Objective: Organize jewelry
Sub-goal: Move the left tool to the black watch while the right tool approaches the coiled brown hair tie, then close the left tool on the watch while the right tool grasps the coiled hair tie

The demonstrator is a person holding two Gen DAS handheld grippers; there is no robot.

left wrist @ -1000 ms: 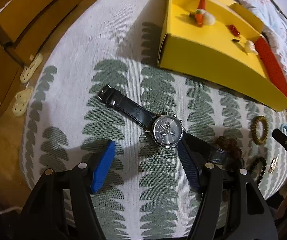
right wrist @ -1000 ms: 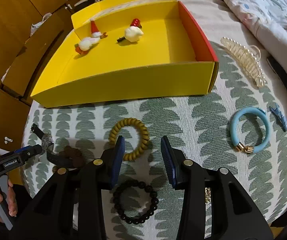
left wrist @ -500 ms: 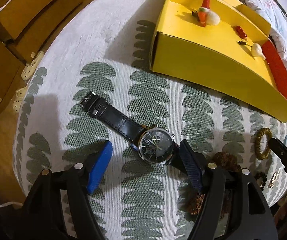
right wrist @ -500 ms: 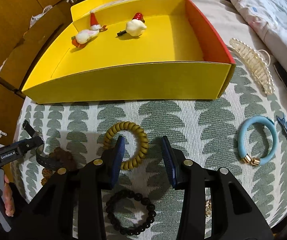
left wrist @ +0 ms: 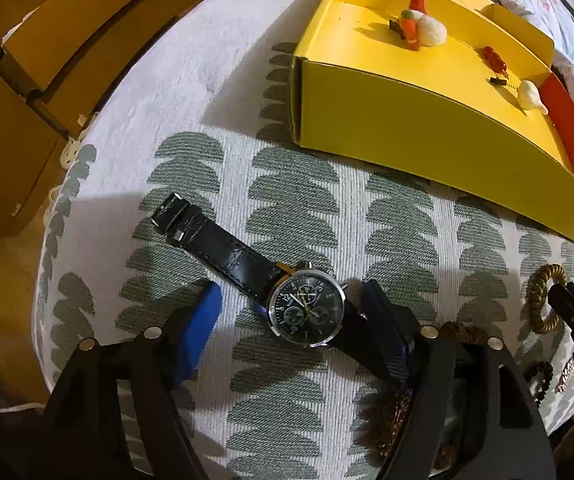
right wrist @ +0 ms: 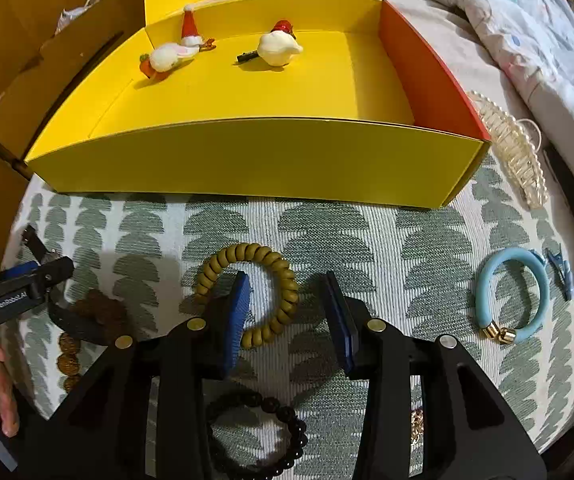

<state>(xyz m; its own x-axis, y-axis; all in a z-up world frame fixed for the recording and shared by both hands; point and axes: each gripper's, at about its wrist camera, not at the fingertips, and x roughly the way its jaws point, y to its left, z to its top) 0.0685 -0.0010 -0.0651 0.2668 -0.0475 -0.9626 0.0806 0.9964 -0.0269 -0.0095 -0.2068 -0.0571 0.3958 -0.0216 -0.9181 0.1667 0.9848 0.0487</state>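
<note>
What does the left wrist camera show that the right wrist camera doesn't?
Only the left wrist view shows the watch face, lying between the open left gripper fingers. Only the right wrist view shows the blue bangle, clear hair claw and black bead bracelet. Both show the yellow box with two hair clips inside, and the coil hair tie at the open right gripper.

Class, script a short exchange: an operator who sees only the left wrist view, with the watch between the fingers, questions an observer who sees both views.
Operator: What is the right gripper doing?
Observer: It is open, straddling one side of the olive coil band.
Operator: What lies past the red end of the yellow box?
Observer: A clear claw clip, on the cloth beside that end.
</note>
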